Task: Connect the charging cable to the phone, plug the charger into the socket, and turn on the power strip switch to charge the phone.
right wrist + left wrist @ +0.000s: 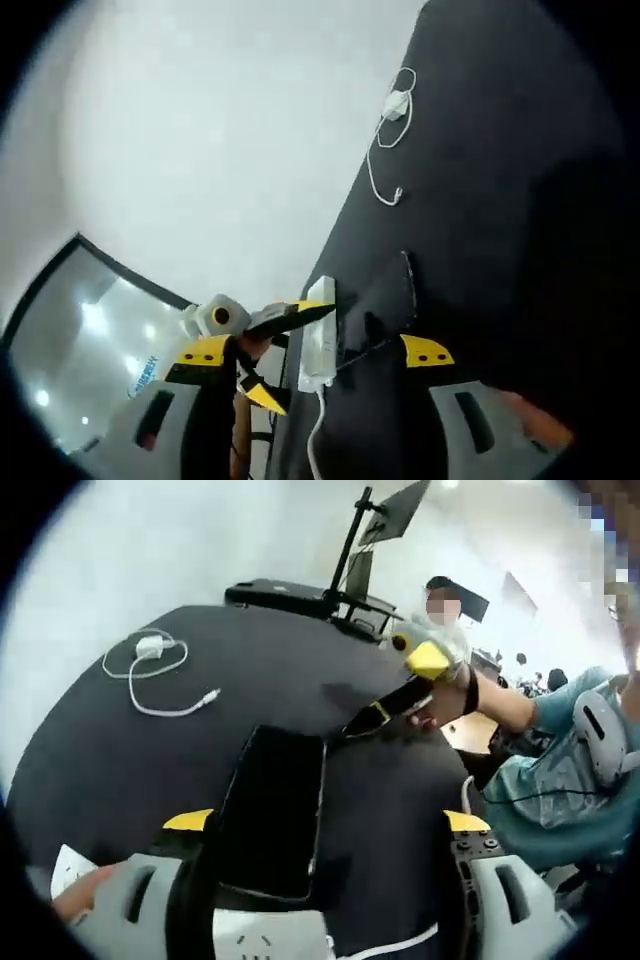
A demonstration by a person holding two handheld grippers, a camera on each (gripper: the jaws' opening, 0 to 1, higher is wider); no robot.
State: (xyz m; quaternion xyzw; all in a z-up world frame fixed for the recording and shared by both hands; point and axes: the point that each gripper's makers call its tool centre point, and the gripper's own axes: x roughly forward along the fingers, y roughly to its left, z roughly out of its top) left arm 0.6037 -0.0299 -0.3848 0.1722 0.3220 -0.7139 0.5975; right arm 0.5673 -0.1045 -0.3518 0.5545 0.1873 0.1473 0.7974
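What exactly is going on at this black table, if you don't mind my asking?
A person is holding a claw in each hand over a black table, setting up to charge a phone. The phone lies flat and unplugged between the open jaws of the left claw. The white charger and its cable lie loose farther back, untouched. A white power strip sits at the table's edge. The right claw is open and holds nothing.

text: none legible | blue marks on glass wall [142, 375]: too blurred to read
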